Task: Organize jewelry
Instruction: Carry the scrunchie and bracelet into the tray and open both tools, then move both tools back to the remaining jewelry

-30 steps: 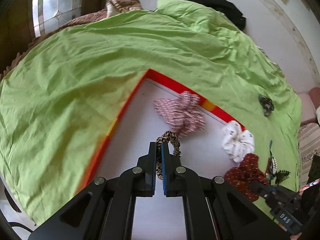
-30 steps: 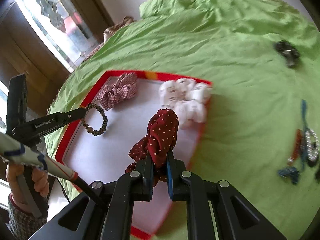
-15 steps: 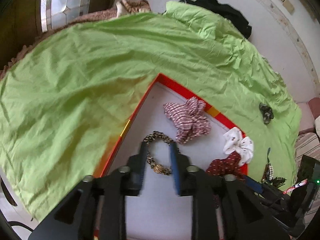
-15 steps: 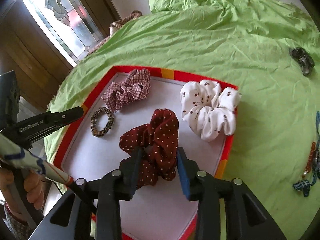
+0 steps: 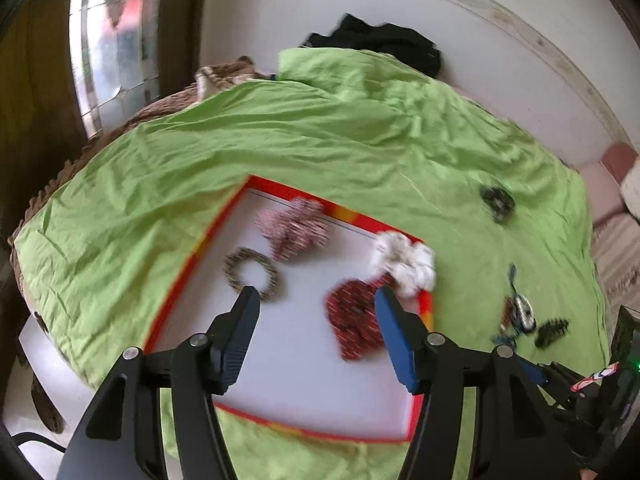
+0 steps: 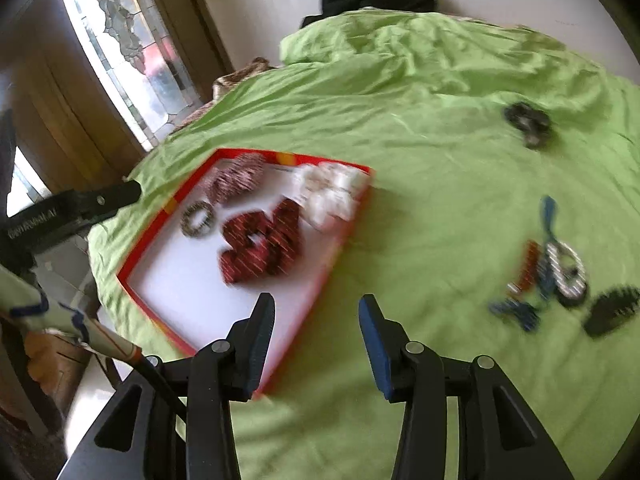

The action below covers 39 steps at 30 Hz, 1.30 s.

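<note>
A red-rimmed white tray [image 5: 188, 276] [image 6: 160, 224] lies on a green bedsheet. In it are a leopard-print hair band [image 5: 251, 274] [image 6: 197, 219], a checked pink scrunchie [image 5: 294, 228] [image 6: 236, 178], a dark red dotted scrunchie [image 5: 354, 324] [image 6: 260, 246] and a white dotted scrunchie [image 5: 404, 264] [image 6: 330, 190]. My left gripper [image 5: 316, 312] is open and empty above the tray. My right gripper [image 6: 316, 322] is open and empty over the tray's near right edge.
On the sheet right of the tray lie a black hair tie [image 5: 497, 200] [image 6: 526, 120], a cluster of bracelets and a blue cord [image 5: 518, 314] [image 6: 556, 268] and a black claw clip [image 5: 552, 330] [image 6: 610, 310]. Dark clothing [image 5: 376, 42] lies at the far wall.
Both grippers opened fully and pulled back from the tray. The hair band and the dark red scrunchie, held a second ago, now lie in the tray.
</note>
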Tool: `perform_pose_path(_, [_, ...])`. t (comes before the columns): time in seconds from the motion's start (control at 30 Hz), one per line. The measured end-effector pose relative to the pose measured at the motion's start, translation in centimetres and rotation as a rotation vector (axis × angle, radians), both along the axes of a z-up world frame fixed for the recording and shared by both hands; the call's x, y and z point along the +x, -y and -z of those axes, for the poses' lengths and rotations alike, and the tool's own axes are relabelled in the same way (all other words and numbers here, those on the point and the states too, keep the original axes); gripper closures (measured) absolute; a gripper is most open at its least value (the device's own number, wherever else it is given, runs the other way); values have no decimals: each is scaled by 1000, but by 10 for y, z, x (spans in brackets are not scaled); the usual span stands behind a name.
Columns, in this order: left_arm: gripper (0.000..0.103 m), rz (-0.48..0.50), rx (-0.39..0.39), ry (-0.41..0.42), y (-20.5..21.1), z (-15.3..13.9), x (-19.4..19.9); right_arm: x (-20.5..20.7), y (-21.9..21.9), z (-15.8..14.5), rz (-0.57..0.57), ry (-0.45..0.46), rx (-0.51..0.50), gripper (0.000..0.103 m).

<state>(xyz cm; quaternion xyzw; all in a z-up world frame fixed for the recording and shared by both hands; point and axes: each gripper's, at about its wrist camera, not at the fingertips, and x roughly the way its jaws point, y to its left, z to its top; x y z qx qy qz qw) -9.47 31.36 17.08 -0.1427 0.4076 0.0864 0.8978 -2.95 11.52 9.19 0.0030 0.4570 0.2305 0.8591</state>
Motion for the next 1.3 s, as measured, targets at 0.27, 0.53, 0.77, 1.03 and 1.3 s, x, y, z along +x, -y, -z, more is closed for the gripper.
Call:
perform_pose_path(0.27, [43,140,15,-42,84,4,2,-35,120,27,214,-66,7,53])
perform_pose_path(0.53, [43,262,41,-94,154,19,12,-63,246,44,477,-95,39,53])
perform_pose_path(0.77, [43,345,11,-158,203,49,36,-67,293,54,569,-108,99,53])
perform_pose_path(1.03, [43,421,6,-217,247,86,84,-46,299,62,554,-112,143,53])
perform_pose_path(1.3, [54,575,41,-176,292,97,108,-24,301,70,546,-123,174,53])
